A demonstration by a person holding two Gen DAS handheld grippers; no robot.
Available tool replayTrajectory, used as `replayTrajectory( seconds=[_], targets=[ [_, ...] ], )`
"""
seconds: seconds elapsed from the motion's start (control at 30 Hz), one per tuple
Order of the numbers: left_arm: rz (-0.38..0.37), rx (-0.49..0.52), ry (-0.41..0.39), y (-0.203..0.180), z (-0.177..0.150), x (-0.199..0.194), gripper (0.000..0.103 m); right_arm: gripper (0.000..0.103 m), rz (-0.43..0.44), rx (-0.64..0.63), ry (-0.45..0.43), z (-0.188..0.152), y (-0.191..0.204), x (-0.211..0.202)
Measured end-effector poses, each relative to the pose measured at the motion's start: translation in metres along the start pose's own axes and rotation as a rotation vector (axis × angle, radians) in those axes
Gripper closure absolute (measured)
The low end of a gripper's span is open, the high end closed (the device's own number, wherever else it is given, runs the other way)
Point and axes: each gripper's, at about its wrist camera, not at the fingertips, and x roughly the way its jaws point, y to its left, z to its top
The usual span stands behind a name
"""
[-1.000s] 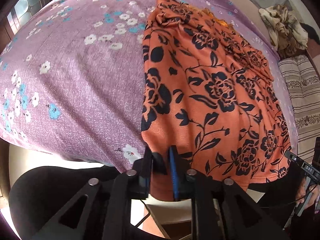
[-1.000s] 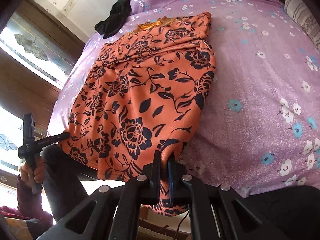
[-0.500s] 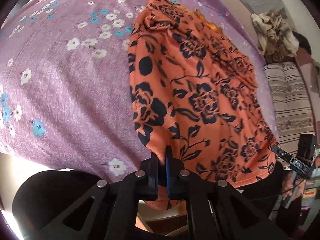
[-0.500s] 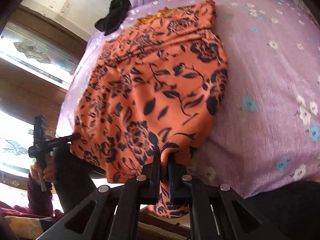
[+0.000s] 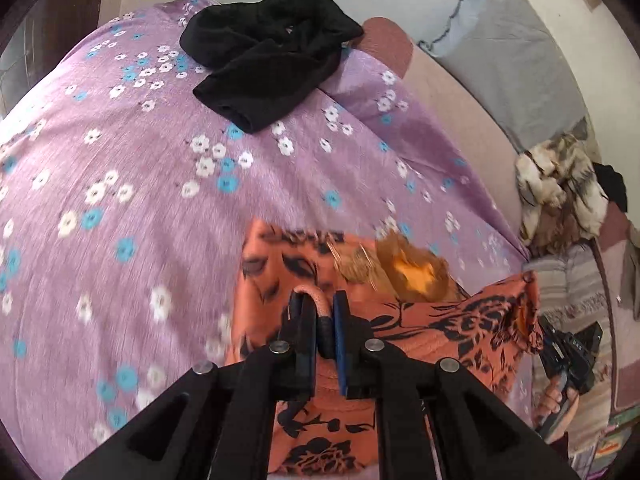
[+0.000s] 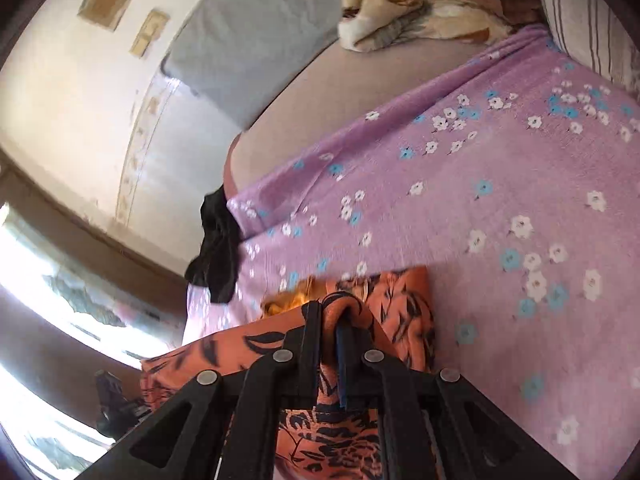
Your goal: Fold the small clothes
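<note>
An orange garment with black flowers [image 5: 448,320] lies on the purple flowered bedsheet [image 5: 140,184]. My left gripper [image 5: 319,300] is shut on its hem corner and holds it lifted over the rest of the cloth. My right gripper [image 6: 330,314] is shut on the other hem corner of the garment [image 6: 404,292]. The lifted edge stretches between both grippers. A gold-trimmed neckline [image 5: 404,268] shows just beyond the fold. The part of the garment under the grippers is hidden.
A crumpled black garment [image 5: 268,60] lies at the far end of the sheet and also shows in the right wrist view [image 6: 216,248]. A grey pillow [image 5: 504,64], a brown patterned blanket [image 6: 420,4] and a striped cushion [image 6: 592,28] lie beyond. The bedsheet [image 6: 500,200] is bare to the right.
Both grippers have lifted the near hem off the bed edge and carried it forward toward the neckline, doubling the garment over itself. The left gripper closed on the hem before the lift.
</note>
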Motion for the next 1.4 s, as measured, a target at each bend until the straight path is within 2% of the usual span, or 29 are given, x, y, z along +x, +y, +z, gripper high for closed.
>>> replayTrajectory(
  seconds=[0.03, 0.1, 0.13, 0.2, 0.27, 0.3, 0.33, 0.37, 0.4, 0.43, 0.5, 0.6, 0.63, 0.7, 0.8, 0.87, 0.9, 0.97, 1.0, 1.07, 1.13, 1.27, 1.4],
  targets=[
    [0.026, -0.032, 0.023, 0.009, 0.008, 0.023, 0.092, 0.093, 0.002, 0.049, -0.012, 0.009, -0.014, 0.02],
    [0.046, -0.116, 0.077, 0.027, 0.011, 0.063, 0.087, 0.093, -0.058, 0.144, -0.025, 0.02, -0.045, 0.05],
    [0.04, -0.155, 0.063, 0.034, 0.008, 0.07, 0.087, 0.093, -0.07, 0.186, -0.023, 0.021, -0.06, 0.059],
    [-0.042, -0.214, -0.001, 0.045, 0.004, 0.06, 0.085, 0.093, -0.06, 0.252, -0.021, 0.018, -0.085, 0.064],
    [-0.108, -0.243, -0.102, 0.054, -0.001, 0.036, 0.078, 0.093, -0.045, 0.233, -0.062, 0.014, -0.094, 0.052],
    [-0.112, -0.269, -0.194, 0.059, -0.005, 0.016, 0.067, 0.093, -0.052, 0.197, -0.083, 0.011, -0.093, 0.043],
    [-0.104, -0.296, -0.28, 0.062, -0.012, -0.005, 0.046, 0.093, -0.065, 0.158, -0.101, 0.009, -0.09, 0.034],
    [-0.096, -0.312, -0.345, 0.063, -0.018, -0.023, 0.036, 0.093, -0.077, 0.129, -0.113, 0.007, -0.085, 0.028],
    [-0.082, -0.313, -0.377, 0.062, -0.025, -0.037, 0.028, 0.093, -0.078, 0.11, -0.112, 0.007, -0.078, 0.025],
    [-0.06, -0.307, -0.38, 0.059, -0.03, -0.047, 0.028, 0.093, -0.066, 0.09, -0.101, 0.007, -0.069, 0.025],
    [-0.006, -0.277, -0.315, 0.048, -0.045, -0.055, 0.028, 0.093, -0.067, 0.008, -0.064, -0.001, -0.043, 0.028],
    [0.01, -0.216, -0.221, 0.031, -0.078, -0.05, 0.028, 0.093, -0.106, -0.14, 0.021, -0.033, -0.005, 0.043],
    [0.042, -0.193, -0.198, 0.025, -0.086, -0.041, 0.028, 0.093, -0.108, -0.167, 0.066, -0.045, 0.004, 0.051],
    [0.186, -0.136, -0.108, 0.019, -0.095, -0.016, 0.028, 0.093, -0.124, -0.188, 0.152, -0.069, 0.012, 0.067],
    [0.357, -0.095, -0.002, 0.032, -0.102, 0.022, 0.025, 0.094, -0.264, -0.203, 0.256, -0.099, 0.004, 0.093],
    [0.322, -0.156, -0.032, 0.043, -0.101, 0.015, 0.025, 0.095, -0.287, -0.233, 0.219, -0.11, 0.002, 0.093],
    [0.342, -0.199, -0.072, 0.047, -0.099, 0.005, 0.025, 0.095, -0.308, -0.251, 0.216, -0.112, 0.007, 0.091],
    [0.391, -0.212, -0.168, 0.05, -0.097, -0.012, 0.026, 0.092, -0.347, -0.303, 0.238, -0.116, 0.025, 0.095],
    [0.411, -0.205, -0.181, 0.05, -0.096, -0.015, 0.026, 0.092, -0.322, -0.336, 0.251, -0.118, 0.038, 0.1],
    [0.398, -0.218, -0.145, 0.058, -0.097, -0.013, 0.026, 0.092, -0.245, -0.395, 0.294, -0.125, 0.072, 0.119],
    [0.389, -0.272, -0.096, 0.072, -0.097, -0.009, 0.026, 0.092, -0.19, -0.433, 0.34, -0.134, 0.108, 0.149],
    [0.358, -0.382, -0.124, 0.098, -0.093, -0.024, 0.026, 0.092, -0.167, -0.512, 0.431, -0.159, 0.174, 0.228],
    [0.45, -0.44, -0.193, 0.116, -0.081, -0.041, 0.026, 0.092, -0.081, -0.494, 0.496, -0.18, 0.218, 0.297]
  ],
)
